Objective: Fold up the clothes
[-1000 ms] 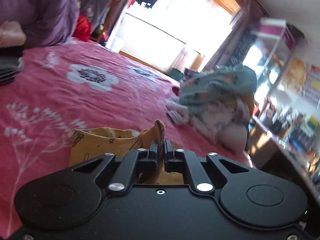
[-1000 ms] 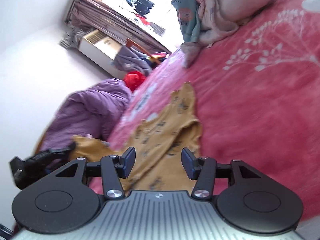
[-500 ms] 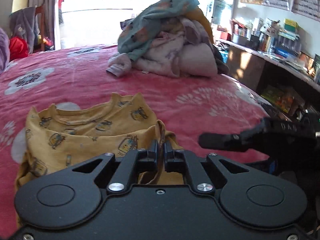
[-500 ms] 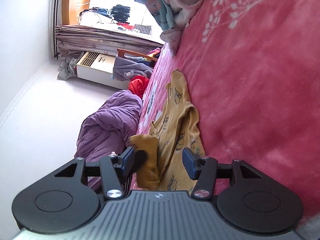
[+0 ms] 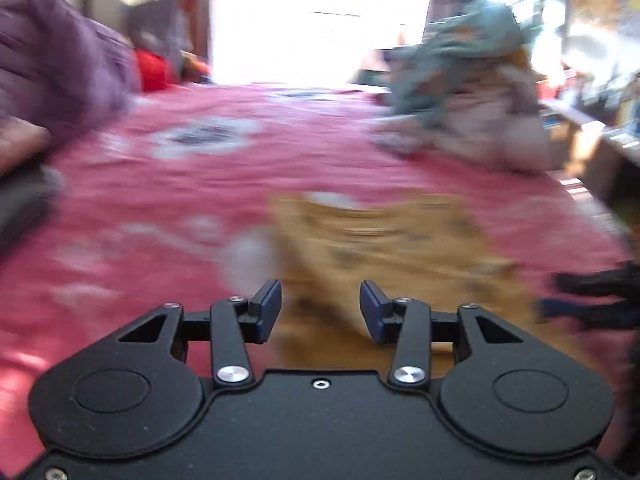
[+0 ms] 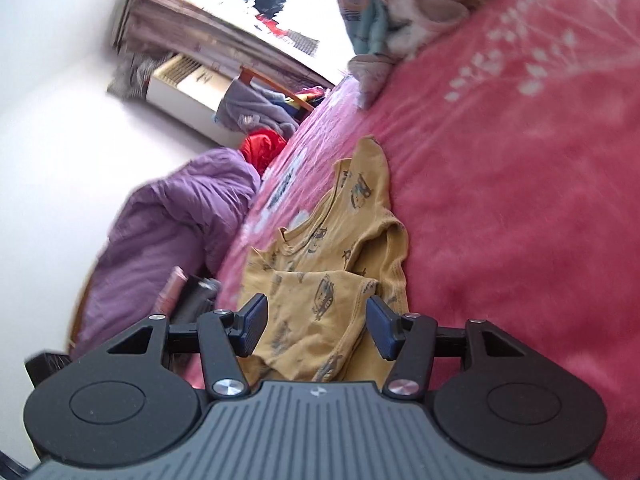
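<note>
A yellow children's shirt [image 6: 332, 264] with small printed cars lies flat on the red flowered bed cover [image 6: 520, 160], one side folded over onto its body. My right gripper [image 6: 316, 324] hovers just over its near edge, open, with the cloth below the pads and not pinched. In the blurred left wrist view, the shirt [image 5: 392, 248] lies ahead. My left gripper [image 5: 320, 312] has its jaws opening, with nothing between them. The right gripper's black fingers [image 5: 592, 292] show at the right edge.
A heap of unfolded clothes [image 5: 460, 92] [image 6: 380, 12] sits at the bed's far end. A purple quilt [image 5: 52, 60] [image 6: 168, 232] lies bunched along one side, with dark and pink items [image 6: 192, 296] beside it. Shelves [image 5: 600, 128] stand past the bed's edge.
My left gripper was shut on a yellow fold of the shirt; it has let go and its jaws have opened. The fold now lies on the shirt. The right gripper stayed open.
</note>
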`<state>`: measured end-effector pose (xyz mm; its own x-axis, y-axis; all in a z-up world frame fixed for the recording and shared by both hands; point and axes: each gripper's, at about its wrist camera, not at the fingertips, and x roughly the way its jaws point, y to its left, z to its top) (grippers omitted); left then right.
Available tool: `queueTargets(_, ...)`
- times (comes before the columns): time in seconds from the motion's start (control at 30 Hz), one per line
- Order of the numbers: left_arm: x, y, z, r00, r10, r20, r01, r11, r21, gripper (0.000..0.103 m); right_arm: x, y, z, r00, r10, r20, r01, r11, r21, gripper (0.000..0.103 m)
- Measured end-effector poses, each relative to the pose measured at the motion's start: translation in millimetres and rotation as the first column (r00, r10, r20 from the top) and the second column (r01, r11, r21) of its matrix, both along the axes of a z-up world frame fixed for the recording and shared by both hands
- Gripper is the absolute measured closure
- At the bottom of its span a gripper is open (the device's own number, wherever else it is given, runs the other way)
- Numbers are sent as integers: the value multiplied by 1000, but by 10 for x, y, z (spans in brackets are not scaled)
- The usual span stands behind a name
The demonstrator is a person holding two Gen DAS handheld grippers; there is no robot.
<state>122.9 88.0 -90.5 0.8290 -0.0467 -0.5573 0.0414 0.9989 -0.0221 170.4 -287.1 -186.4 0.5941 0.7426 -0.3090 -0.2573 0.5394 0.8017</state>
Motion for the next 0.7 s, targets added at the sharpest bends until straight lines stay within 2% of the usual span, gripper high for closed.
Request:
queueTargets(0.03, 31, 40, -19, 1000, 1, 2, -1, 1000, 14, 63, -5, 35, 29, 1000, 1, 19, -1, 999, -34, 51)
queueTargets(0.07, 68, 26, -46, 1000, -10, -2, 10, 998, 57, 64, -10, 69, 57, 999, 4, 37, -1, 998, -68, 57)
queueTargets(0.13, 143, -65, -126, 999, -39, -23, 43, 983, 180, 65, -8, 117, 51, 999, 1, 34, 3, 995, -104, 63)
queueTargets(0.2, 208, -146, -235, 996, -69, -60, 82, 965, 251, 69, -19, 168, 53, 999, -5, 38, 11, 988, -154, 67)
queueTargets(0.3, 250, -162, -313, 994, -82, -72, 97, 962, 254, 70, -27, 235, 83, 998, 20, 67, -7, 982, -189, 67)
queueTargets(0.4, 316, -152, -323, 994, -88, -60, 99, 967, 234, 70, -1, 262, 81, 997, 17, 74, -4, 984, -179, 67)
queueTargets(0.47, 372, -203, -392, 992, -110, -70, 124, 959, 256, 72, 22, 302, 70, 997, 25, 77, -9, 980, -201, 69)
queueTargets(0.5, 383, -223, -427, 990, -120, -77, 137, 954, 268, 78, 31, 337, 74, 996, 39, 83, -20, 976, -217, 72)
queueTargets(0.57, 381, -242, -466, 990, -117, -77, 135, 948, 289, 90, 41, 416, 86, 992, 78, 95, -52, 968, -247, 98)
queueTargets(0.6, 375, -220, -461, 993, -100, -64, 114, 954, 276, 94, 38, 455, 97, 991, 92, 99, -63, 963, -262, 100)
queueTargets(0.7, 334, -118, -420, 999, -35, -16, 38, 975, 221, 97, 29, 546, 129, 987, 124, 106, -88, 952, -292, 101)
